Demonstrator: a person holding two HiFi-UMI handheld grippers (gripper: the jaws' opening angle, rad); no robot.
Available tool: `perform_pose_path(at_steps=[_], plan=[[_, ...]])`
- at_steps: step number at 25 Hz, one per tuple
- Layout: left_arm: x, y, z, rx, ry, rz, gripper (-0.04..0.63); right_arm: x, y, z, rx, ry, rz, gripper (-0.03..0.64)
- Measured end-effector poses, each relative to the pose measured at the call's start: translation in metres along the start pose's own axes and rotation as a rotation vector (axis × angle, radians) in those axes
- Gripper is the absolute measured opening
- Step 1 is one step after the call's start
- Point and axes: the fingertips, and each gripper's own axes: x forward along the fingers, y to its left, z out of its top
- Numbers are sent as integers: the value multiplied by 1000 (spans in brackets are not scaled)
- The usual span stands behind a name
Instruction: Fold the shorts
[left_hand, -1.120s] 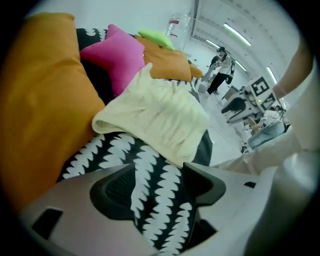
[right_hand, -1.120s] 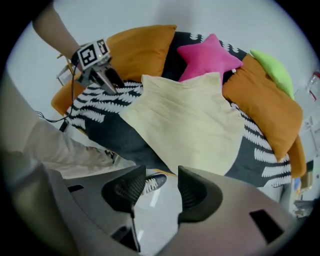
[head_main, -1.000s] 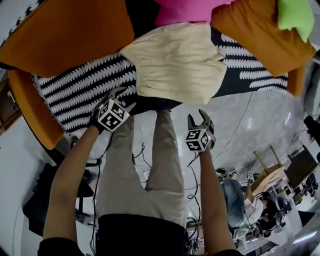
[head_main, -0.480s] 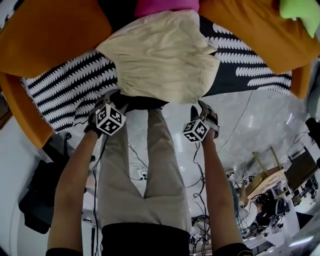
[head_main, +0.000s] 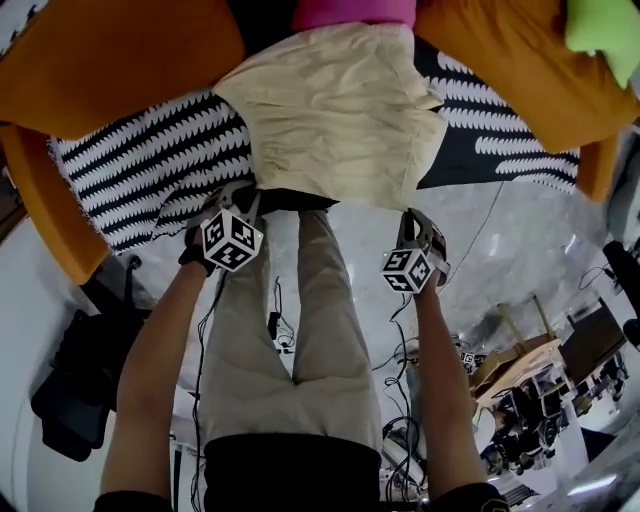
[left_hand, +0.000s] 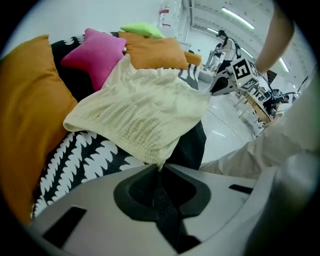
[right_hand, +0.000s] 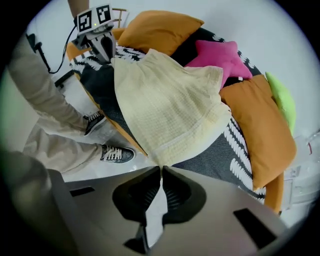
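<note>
My left gripper (left_hand: 160, 169) is closing on a corner of the shorts (left_hand: 142, 110) at its tips; my right gripper (right_hand: 161, 169) pinches another.

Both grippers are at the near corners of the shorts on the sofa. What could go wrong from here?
1. The left gripper has its jaws closing on only the very corner of the shorts, and the right gripper pinches as little; either corner may slip out when lifted.
2. The far edge lies right by the pink cushion, which could catch the fold.
</note>
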Motion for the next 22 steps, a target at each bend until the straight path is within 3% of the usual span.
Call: perform_pose_path(at_steps=[9, 13, 17, 22], plan=[[-49, -43, -16, -3, -60, -83, 40, -63, -12, -23, 57, 81, -40, 29], [-79, -58, -25, -97, -92, -152, 39, -101, -23, -18, 233, 108, -16, 29], [-93, -65, -33, -152, -108, -199, 38, -118, -27, -6, 187, 134, -10, 29], [-91, -98, -48, -264, -87, -277, 38, -125, -21, -25, 156, 191, 44, 29]])
